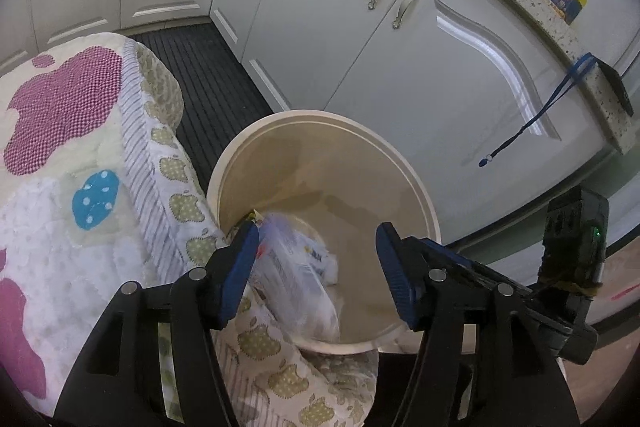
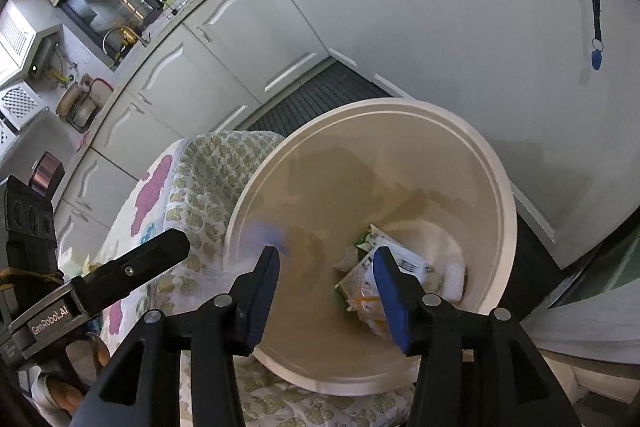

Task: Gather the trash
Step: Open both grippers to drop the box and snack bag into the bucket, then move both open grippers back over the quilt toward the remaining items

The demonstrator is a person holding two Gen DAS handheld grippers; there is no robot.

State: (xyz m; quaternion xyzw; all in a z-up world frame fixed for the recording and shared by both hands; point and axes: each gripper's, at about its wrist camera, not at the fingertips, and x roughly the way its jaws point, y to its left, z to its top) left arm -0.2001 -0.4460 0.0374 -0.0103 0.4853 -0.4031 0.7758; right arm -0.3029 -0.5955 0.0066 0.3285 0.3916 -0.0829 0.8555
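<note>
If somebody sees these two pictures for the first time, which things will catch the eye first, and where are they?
The big cream bin fills the middle of both views, standing against the white cabinets, with crumpled wrappers at its bottom. Both tools hang open above its mouth, the left tool and the right tool, each empty. Beside the bin, a quilted cover with pink and blue patches stands out.
</note>
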